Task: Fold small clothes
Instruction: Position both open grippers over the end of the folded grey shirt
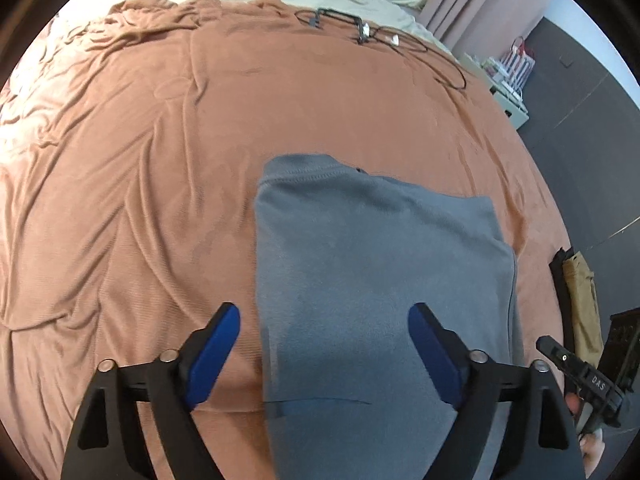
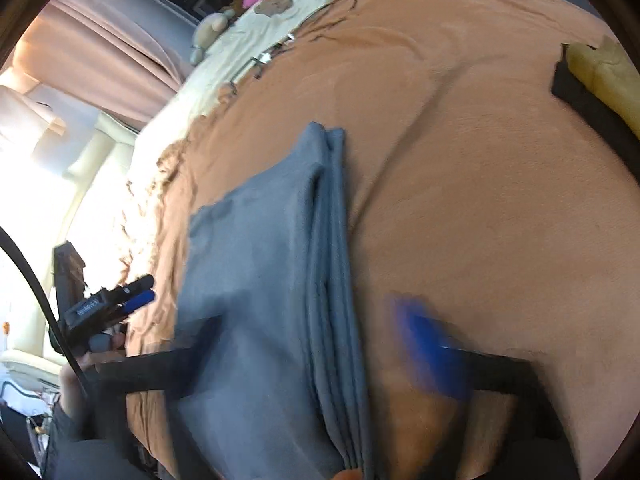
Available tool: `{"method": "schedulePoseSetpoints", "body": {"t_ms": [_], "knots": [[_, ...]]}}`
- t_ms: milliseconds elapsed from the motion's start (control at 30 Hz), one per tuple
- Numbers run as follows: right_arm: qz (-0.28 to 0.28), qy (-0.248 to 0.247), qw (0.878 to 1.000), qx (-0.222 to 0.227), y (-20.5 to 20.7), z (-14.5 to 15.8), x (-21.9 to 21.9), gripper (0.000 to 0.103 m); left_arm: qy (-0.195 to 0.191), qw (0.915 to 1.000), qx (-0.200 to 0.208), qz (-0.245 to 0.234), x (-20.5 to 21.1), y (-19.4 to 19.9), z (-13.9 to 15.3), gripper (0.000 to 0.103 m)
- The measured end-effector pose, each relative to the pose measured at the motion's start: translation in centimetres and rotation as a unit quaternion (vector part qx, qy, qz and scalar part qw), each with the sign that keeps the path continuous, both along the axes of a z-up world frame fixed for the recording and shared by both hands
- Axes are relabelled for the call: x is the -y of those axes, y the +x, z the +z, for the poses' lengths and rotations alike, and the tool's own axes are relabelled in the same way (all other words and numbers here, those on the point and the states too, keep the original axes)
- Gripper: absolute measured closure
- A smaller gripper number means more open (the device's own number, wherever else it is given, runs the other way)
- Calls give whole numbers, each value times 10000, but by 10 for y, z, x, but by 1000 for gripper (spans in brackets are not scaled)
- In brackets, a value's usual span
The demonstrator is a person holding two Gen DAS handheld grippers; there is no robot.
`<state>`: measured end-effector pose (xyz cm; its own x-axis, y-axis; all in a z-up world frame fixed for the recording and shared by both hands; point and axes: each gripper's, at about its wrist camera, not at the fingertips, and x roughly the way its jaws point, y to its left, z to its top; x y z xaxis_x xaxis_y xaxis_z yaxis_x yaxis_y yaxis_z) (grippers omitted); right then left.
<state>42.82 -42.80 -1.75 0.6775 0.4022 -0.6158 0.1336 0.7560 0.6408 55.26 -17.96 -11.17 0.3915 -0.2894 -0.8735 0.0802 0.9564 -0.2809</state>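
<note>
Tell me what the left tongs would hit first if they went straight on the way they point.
Probably the grey garment. The left tongs stand open and angle down over its near part, with its left edge between the pads. Beyond it lies only the orange blanket. Depth is hard to judge, so this is a best guess.

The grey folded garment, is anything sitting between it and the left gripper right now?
Nothing visible does. The left gripper is open over the near part of the grey folded garment, with only clear space between them. The cable lies far back on the orange blanket, and the tan cloth sits off to the side.
</note>
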Motion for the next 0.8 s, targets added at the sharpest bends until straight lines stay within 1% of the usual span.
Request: {"method": "schedulePoseSetpoints", "body": {"t_ms": [167,233,333,367,400,433,500,567,600,667,733,800], "knots": [[-51,489,9985,224,2,-5,10,0,-44,9999,-65,67,-2,6,0,14],[-148,533,9982,239,4,-12,17,0,-63,9999,-53,74,-2,8,-1,14],[-185,807,9958,377,11,-24,28,0,-88,9999,-58,60,0,12,-3,14],[-192,906,9947,451,13,-29,32,4,-101,9999,-45,63,1,13,-4,14],[-171,985,9937,506,15,-33,36,10,-101,9999,-40,68,1,14,-4,14],[-129,1063,9927,547,18,-38,38,12,-88,9999,-40,74,2,16,-5,14],[-42,1029,9932,547,26,-45,41,19,-44,10000,-65,58,5,21,-7,14],[73,1173,9916,547,35,-52,42,24,-50,9999,-94,-10,8,27,-8,14],[108,1260,9904,557,39,-56,42,25,-25,9999,-98,-46,10,30,-9,15],[178,1216,9905,612,44,-57,40,25,77,9999,-99,-71,11,37,-12,19],[227,1137,9916,564,52,-60,40,25,115,9998,-135,-29,10,43,-14,31],[279,1125,9916,571,59,-61,42,25,52,9997,-211,60,7,48,-18,38]]}}
